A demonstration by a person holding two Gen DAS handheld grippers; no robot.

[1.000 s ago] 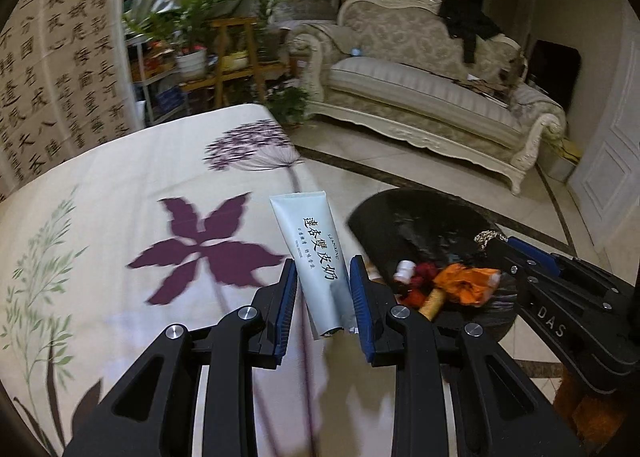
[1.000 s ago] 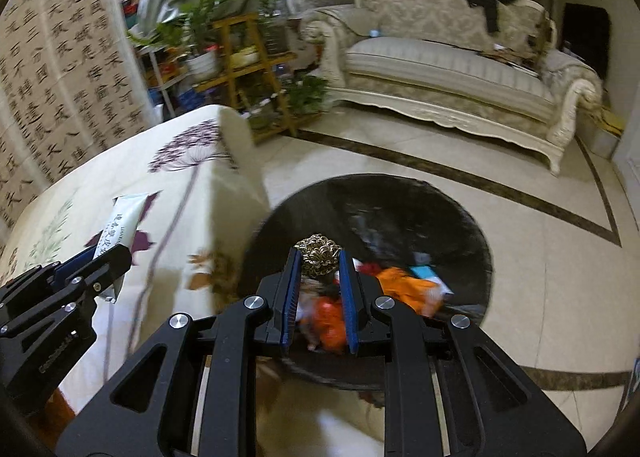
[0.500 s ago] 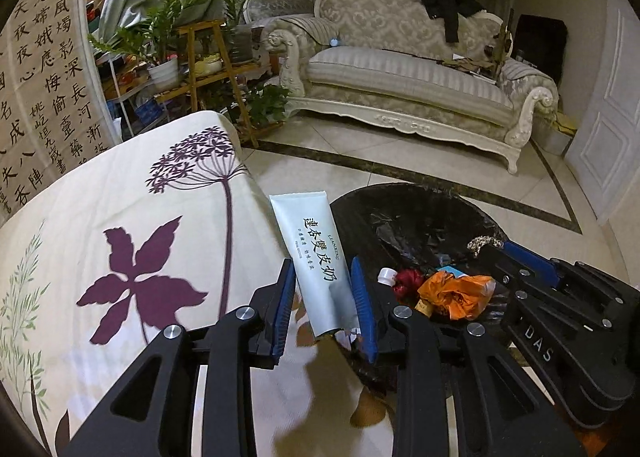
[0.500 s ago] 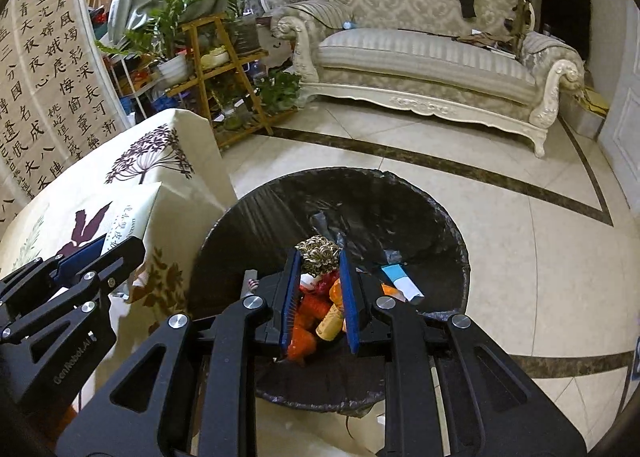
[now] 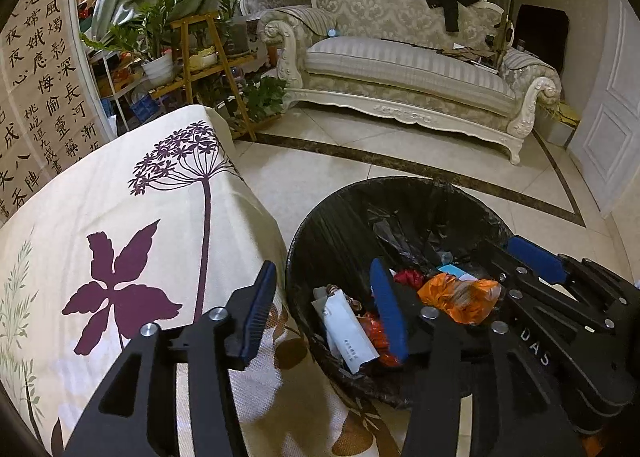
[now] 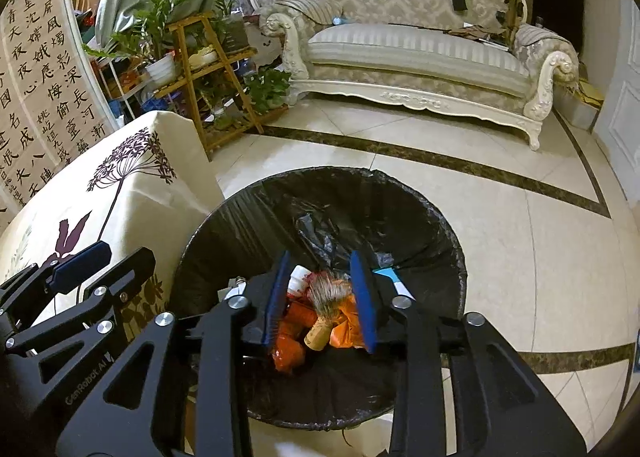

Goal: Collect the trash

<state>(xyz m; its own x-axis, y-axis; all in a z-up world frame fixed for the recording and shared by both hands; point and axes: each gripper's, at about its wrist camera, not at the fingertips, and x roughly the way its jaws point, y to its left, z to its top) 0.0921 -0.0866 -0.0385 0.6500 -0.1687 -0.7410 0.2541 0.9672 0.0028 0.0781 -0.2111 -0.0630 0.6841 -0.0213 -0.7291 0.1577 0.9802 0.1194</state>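
Trash bin, black-lined, sits on the tile floor just beside the cloth-covered table.

Left wrist view: left gripper jaws have just been opening and now stand apart with nothing between them. The white tube they clamped half a second ago now lies in the bin on the pile, against an orange wrapper and red scraps. Small print on the tube is too small to read. "DAS" shows on the right gripper's body at the right edge. A calligraphy screen stands at the left.

Right wrist view: right gripper hangs over the bin; its jaws have just been opening and are partly spread. The brown frilly ball it pinched earlier now shows blurred between the pads, not pressed by them, above a cork and orange wrappers. "GenRobot.AI" reads on the left gripper's arm at lower left.
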